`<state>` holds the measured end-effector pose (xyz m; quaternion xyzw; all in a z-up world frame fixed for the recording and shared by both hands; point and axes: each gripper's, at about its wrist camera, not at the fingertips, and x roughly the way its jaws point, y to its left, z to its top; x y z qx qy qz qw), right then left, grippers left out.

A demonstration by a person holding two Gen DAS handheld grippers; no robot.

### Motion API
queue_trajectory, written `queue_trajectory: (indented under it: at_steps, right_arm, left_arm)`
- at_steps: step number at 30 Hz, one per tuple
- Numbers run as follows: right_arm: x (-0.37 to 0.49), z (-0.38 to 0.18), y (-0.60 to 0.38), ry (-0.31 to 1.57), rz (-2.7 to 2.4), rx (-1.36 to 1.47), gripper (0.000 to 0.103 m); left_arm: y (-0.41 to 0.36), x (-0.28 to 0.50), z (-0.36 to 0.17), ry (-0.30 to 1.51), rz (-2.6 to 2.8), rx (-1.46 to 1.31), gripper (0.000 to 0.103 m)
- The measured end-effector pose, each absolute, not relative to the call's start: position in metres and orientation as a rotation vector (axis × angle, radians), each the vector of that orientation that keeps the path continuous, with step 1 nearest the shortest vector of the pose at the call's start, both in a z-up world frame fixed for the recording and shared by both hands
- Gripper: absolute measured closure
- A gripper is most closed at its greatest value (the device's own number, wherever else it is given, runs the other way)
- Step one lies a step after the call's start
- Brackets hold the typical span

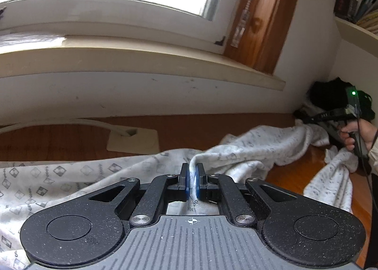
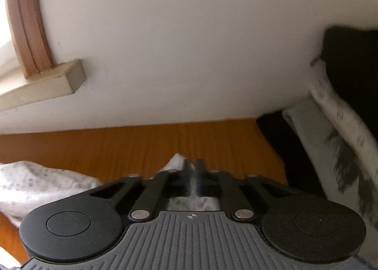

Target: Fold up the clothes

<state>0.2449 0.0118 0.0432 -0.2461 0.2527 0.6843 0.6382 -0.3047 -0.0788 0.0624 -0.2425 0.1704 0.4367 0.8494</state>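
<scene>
Fingers on the left gripper (image 1: 192, 181) are pinched tight on a fold of the white patterned garment (image 1: 70, 180), which sprawls over the wooden surface (image 1: 70, 137) below the window sill (image 1: 141, 62). The cloth trails right toward the right gripper (image 1: 307, 120), held by a hand (image 1: 359, 134) that's cut off at the frame edge. In the blurry right wrist view those fingers (image 2: 187, 175) look clamped on cloth too. There's a dark pile (image 2: 349, 62) in the corner, can't really make it out.
</scene>
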Motion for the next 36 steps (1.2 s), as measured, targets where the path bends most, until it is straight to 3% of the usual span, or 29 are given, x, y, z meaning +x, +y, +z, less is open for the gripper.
queue_trajectory:
  at_steps: [8, 14, 17, 20, 21, 25, 34, 35, 36]
  right_arm:
    - [0.246, 0.110, -0.014, 0.241, 1.492, -0.158, 0.102]
    - [0.282, 0.100, -0.040, 0.353, 1.489, -0.173, 0.101]
    - [0.280, 0.081, -0.035, 0.419, 1.494, -0.220, 0.095]
    - [0.264, 0.070, -0.016, 0.465, 1.515, -0.283, 0.075]
    - [0.256, 0.066, -0.008, 0.471, 1.522, -0.316, 0.064]
    - [0.222, 0.055, 0.015, 0.486, 1.552, -0.424, 0.061]
    - [0.201, 0.022, 0.060, 0.441, 1.499, -0.619, 0.060]
    - [0.202, 0.022, 0.061, 0.444, 1.512, -0.612, 0.062]
    - [0.204, 0.021, 0.060, 0.452, 1.533, -0.603, 0.080]
  left_arm:
    - [-0.086, -0.320, 0.090, 0.266, 0.984, -0.478, 0.098]
    - [-0.085, -0.315, 0.084, 0.315, 0.946, -0.495, 0.099]
    - [-0.082, -0.313, 0.074, 0.328, 0.936, -0.519, 0.099]
    - [-0.079, -0.312, 0.065, 0.342, 0.926, -0.542, 0.099]
    - [-0.078, -0.312, 0.061, 0.346, 0.923, -0.550, 0.098]
    - [-0.077, -0.313, 0.058, 0.355, 0.914, -0.567, 0.098]
    - [-0.075, -0.310, 0.056, 0.382, 0.916, -0.574, 0.098]
    - [-0.075, -0.310, 0.056, 0.383, 0.913, -0.571, 0.098]
    - [-0.075, -0.310, 0.056, 0.384, 0.912, -0.568, 0.098]
